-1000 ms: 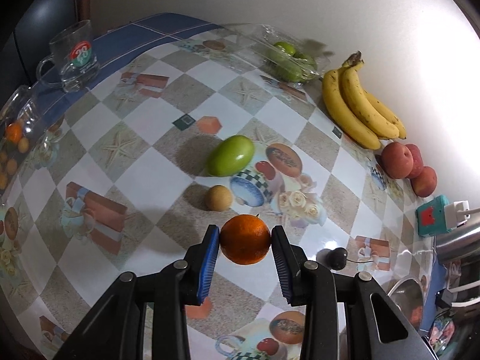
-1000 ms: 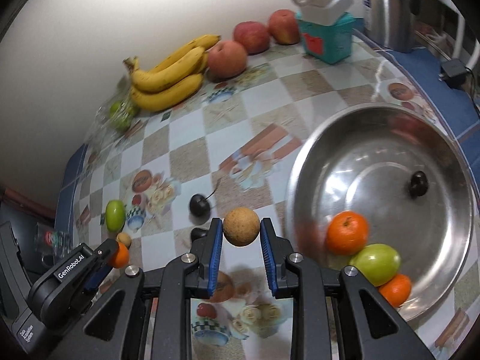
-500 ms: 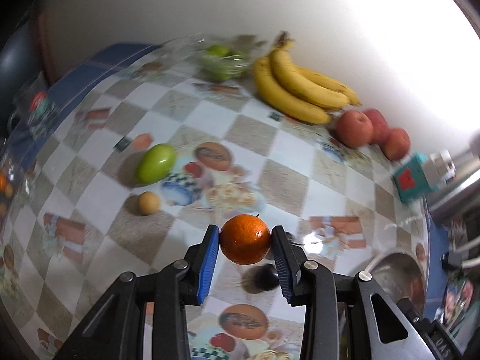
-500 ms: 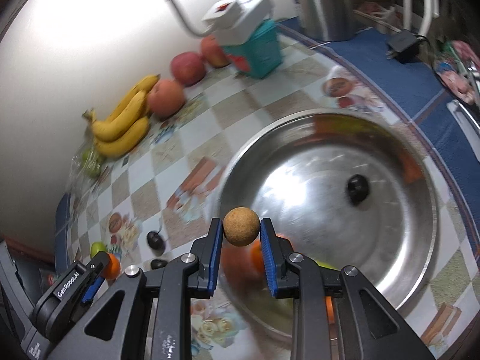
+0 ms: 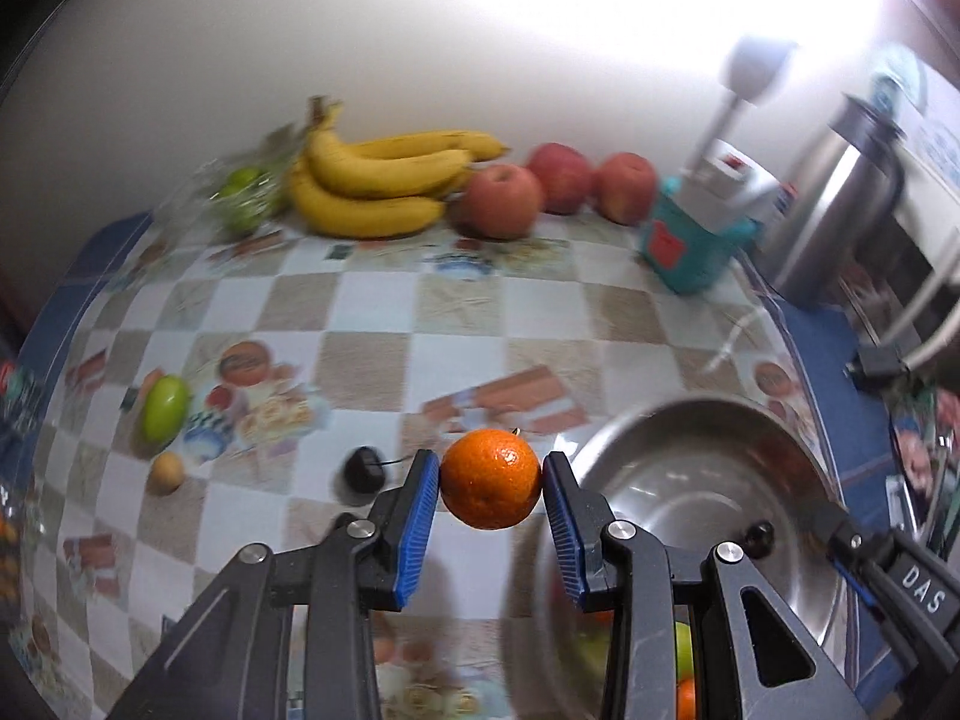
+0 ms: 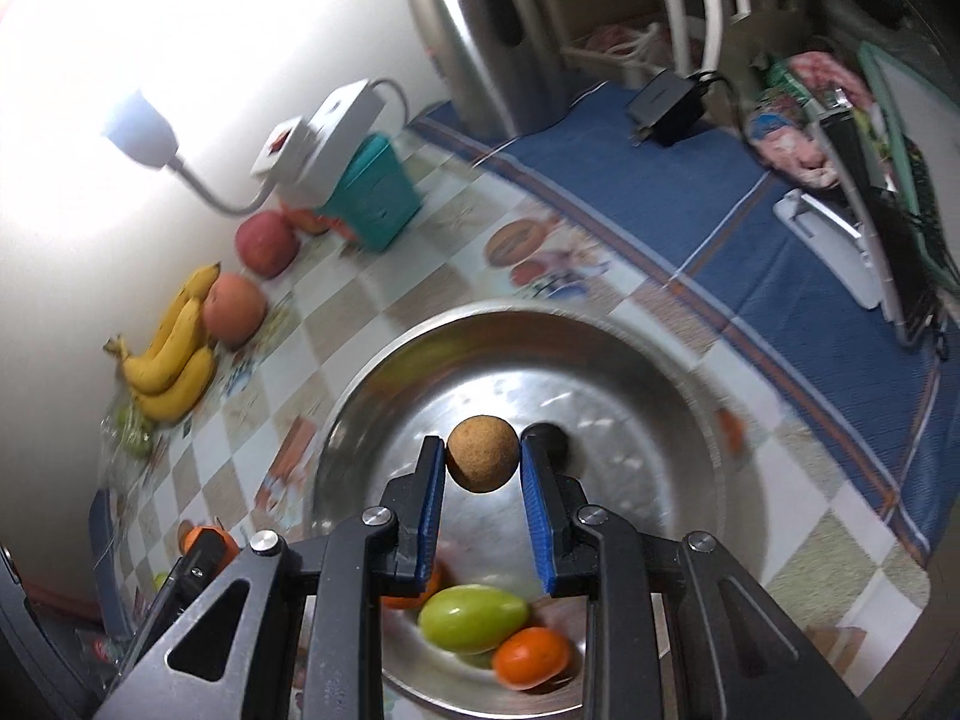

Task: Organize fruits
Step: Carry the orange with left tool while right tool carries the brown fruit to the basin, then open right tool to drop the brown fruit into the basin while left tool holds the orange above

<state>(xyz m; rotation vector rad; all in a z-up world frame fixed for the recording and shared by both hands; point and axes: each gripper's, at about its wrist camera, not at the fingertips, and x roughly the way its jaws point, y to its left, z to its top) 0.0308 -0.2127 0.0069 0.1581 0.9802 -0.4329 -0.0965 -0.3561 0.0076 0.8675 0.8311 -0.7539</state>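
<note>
While a second ago both grippers hung over the checked cloth, they now reach the round steel bowl (image 6: 690,396). Left gripper (image 5: 491,480) pinches a round orange tangerine (image 5: 491,478) beside the rim; right gripper (image 6: 483,462) clamps a small tan ball-shaped fruit (image 6: 483,453) above the bowl, ready to drop. Inside the bowl: one green fruit, two tangerines and one dark fruit.
</note>
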